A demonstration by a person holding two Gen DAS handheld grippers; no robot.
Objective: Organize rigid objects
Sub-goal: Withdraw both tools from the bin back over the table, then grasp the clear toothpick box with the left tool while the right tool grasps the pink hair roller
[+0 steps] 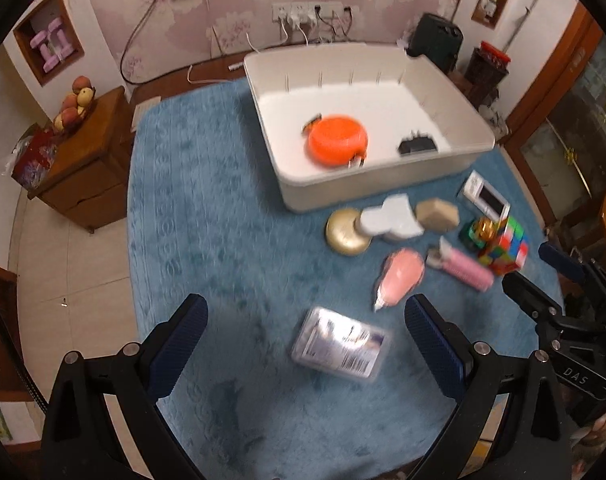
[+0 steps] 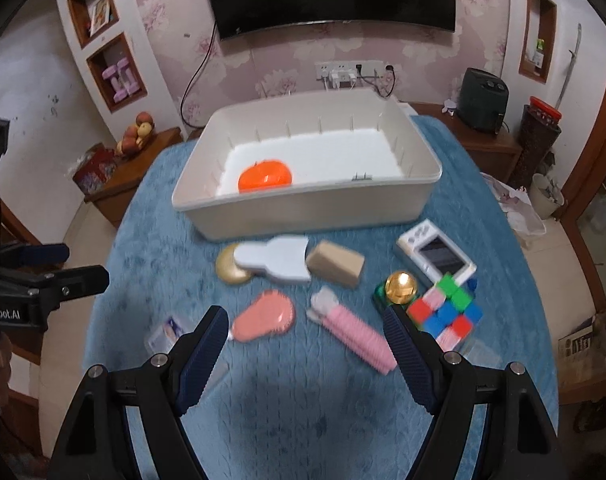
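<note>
Left wrist view: the left gripper (image 1: 305,344) hangs spread wide above the blue mat (image 1: 207,208), holding nothing, its jaws framing a clear case (image 1: 341,344) that lies flat right below and between them, which suggests the case is the next pick. The right gripper (image 2: 305,342) is likewise open and empty, poised over the pink roller (image 2: 355,334) and the pink brush (image 2: 265,316), probably lining up on one of them. Both seem held high so the loose pieces stay in sight. Beyond them lie a white bottle (image 2: 277,260) with a gold cap (image 2: 231,270), a tan block (image 2: 335,266), a cube (image 2: 447,314) and a white device (image 2: 437,258), all close together on the mat just in front of the bin (image 2: 303,216). The bin is a white, rigid, open tray, already holding an orange disc (image 2: 265,176) and a small black item (image 1: 417,146).
</note>
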